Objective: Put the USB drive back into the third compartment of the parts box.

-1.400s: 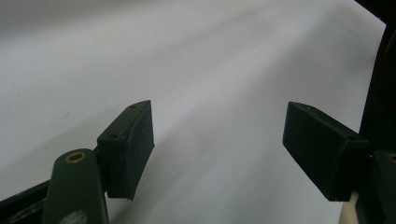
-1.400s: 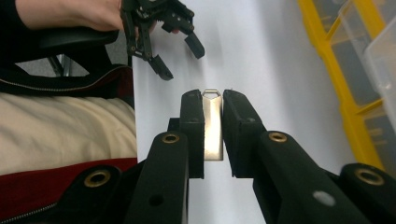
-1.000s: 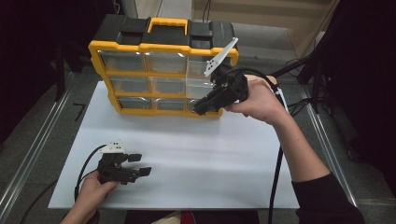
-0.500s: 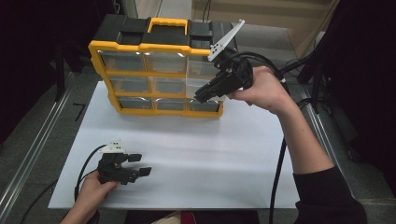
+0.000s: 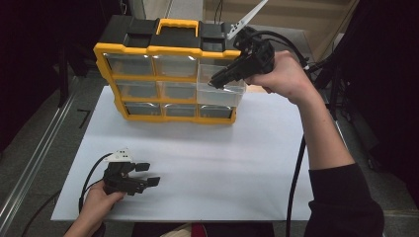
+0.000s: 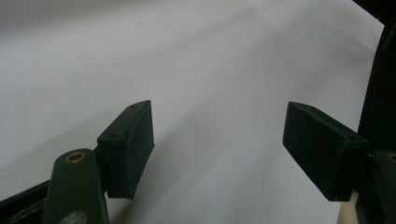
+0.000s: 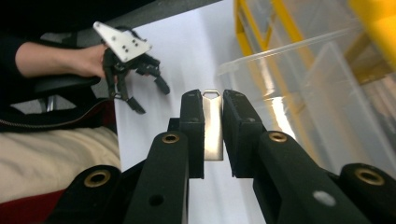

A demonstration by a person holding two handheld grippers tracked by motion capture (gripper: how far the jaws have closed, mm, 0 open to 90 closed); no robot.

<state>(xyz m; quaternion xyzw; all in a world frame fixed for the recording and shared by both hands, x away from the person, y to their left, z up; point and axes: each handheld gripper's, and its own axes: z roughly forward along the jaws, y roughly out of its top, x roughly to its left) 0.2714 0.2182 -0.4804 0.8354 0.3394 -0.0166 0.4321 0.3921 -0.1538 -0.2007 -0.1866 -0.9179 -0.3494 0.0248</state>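
On the near left of the white table (image 5: 207, 168), the left tool (image 5: 148, 174) lies low in the person's left hand (image 5: 96, 202), its jaws spread wide and holding nothing; the left gripper view looks along it (image 6: 217, 140) at bare white surface between the two black pads. A cable trails from it toward the table's near edge.

Farther back and toward the middle stands the yellow and black organiser (image 5: 165, 74), upright at the table's far edge, with a yellow handle on top and three rows of clear drawers set in its front. The top right drawer (image 5: 222, 86) is pulled out toward the person and juts past the others.

At the right, the right hand (image 5: 284, 76) holds the right tool (image 5: 213, 83) up over that pulled-out drawer, its tips pointing down and left at the drawer's open top. The right gripper view shows this tool (image 7: 212, 126) clenched on a small flat metal piece (image 7: 213, 128), silver, with a cut-out loop at its upper end, pinched upright between the two pads. Just beside it in that view are the clear drawer (image 7: 308, 93) and, well apart across the white table, the left hand with the left tool (image 7: 140, 88) resting open
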